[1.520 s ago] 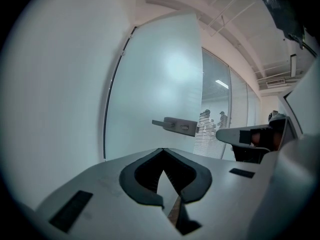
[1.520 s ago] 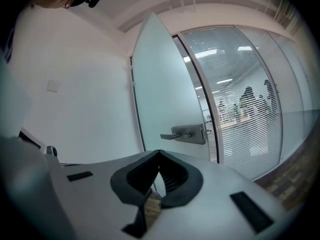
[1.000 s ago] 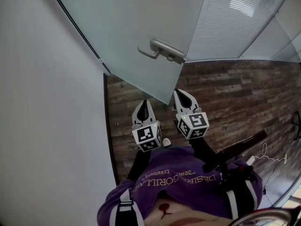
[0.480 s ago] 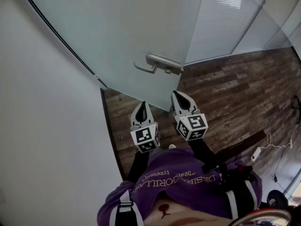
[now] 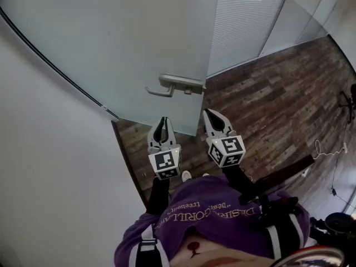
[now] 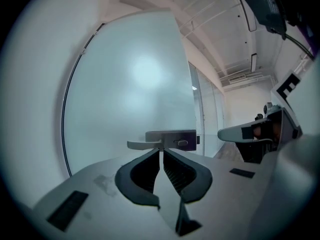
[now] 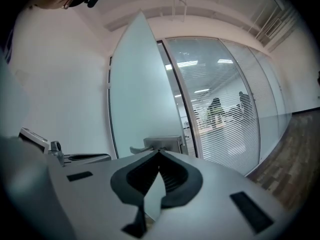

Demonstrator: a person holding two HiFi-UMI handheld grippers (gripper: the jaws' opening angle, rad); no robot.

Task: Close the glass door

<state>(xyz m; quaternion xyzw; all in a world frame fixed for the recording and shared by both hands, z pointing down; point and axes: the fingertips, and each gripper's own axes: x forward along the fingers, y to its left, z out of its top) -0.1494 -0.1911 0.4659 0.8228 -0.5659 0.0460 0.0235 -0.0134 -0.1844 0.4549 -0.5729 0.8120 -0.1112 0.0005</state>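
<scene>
A frosted glass door (image 5: 139,43) stands ajar in front of me, its free edge at the right. Its metal lever handle (image 5: 175,85) points left. My left gripper (image 5: 162,121) is shut and empty, a little below the handle in the head view. My right gripper (image 5: 208,114) is shut and empty too, just right of the door's lower corner. In the left gripper view the handle (image 6: 165,140) sits right beyond the closed jaw tips (image 6: 161,150), apart from them. In the right gripper view the handle (image 7: 160,144) lies behind the closed tips (image 7: 159,151).
A white wall (image 5: 55,166) runs along the left. Wood floor (image 5: 267,93) spreads to the right, with cables (image 5: 328,149) and a dark bar (image 5: 283,171). A glass partition with blinds (image 5: 245,15) stands beyond the door; people (image 7: 215,109) show behind it.
Both grippers have come nearer the door, and the handle now sits lower and further left in the head view. The left gripper has shifted left and rolled a little. Both jaws stay shut.
</scene>
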